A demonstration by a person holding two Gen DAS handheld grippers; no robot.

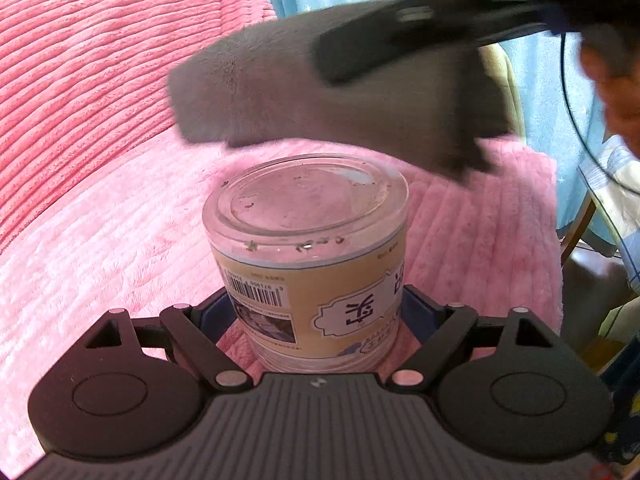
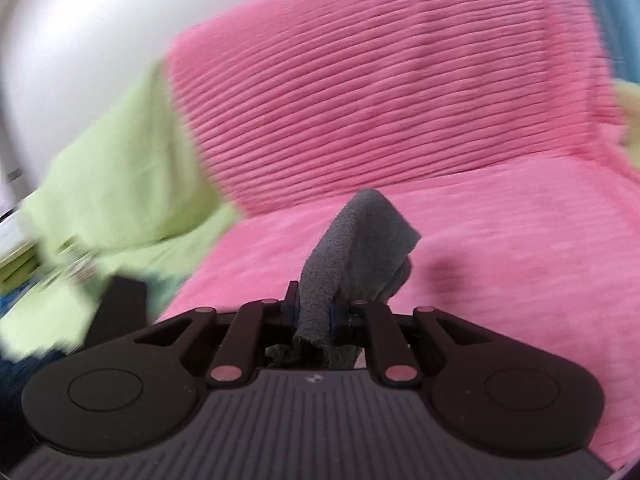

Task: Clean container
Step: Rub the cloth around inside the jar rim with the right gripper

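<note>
The left claw [image 1: 316, 312] was clamped on the clear container [image 1: 308, 256], one finger on each side of its labelled lower wall, and the container sat right between the fingers, poking forward from the claw with its round transparent end facing out. That end carried dark specks and a smear or two, and the label showed a barcode and printed characters. Behind it spread the pink ribbed blanket [image 1: 100, 140].

Over the top came the right claw [image 1: 336, 60], blurred in the left wrist view, pinched tight on a grey cloth [image 1: 320, 96]. The cloth hung just above the container's clear end, close but apart from it, with a strip of pink showing between the two.

From the right wrist view, the same grey cloth [image 2: 352, 256] was squeezed between the narrow fingers of the right claw [image 2: 316, 312], folded up into a peak ahead of them. The pink blanket [image 2: 400, 100] filled that view, with a green cloth [image 2: 120, 168] at its left.
</note>
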